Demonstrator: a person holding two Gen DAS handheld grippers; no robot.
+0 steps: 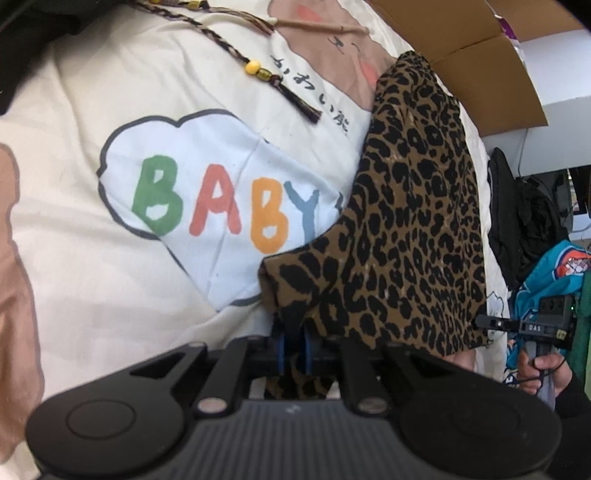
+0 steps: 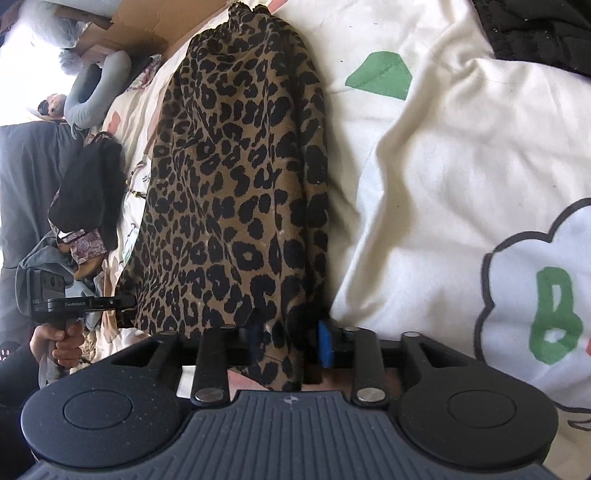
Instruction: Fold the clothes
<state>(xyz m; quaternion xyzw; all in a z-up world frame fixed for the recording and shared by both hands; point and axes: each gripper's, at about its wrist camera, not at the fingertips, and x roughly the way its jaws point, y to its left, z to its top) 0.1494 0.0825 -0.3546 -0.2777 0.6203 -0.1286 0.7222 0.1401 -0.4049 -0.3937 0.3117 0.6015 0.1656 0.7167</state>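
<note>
Leopard-print garment point(image 1: 413, 229) pinched by left gripper point(image 1: 293, 350) and right gripper point(image 2: 288, 343) over bedsheet point(image 1: 92, 92)

A cream bed cover point(image 1: 74, 110) printed with a cloud reading BABY carries everything here. The leopard-print garment point(image 1: 417, 221) lies stretched across it beside that cloud, with a braided beaded cord point(image 1: 255, 68) resting farther up, and a dark quilted piece point(image 2: 535, 29) sits on the cover's far corner in the right wrist view.
</note>
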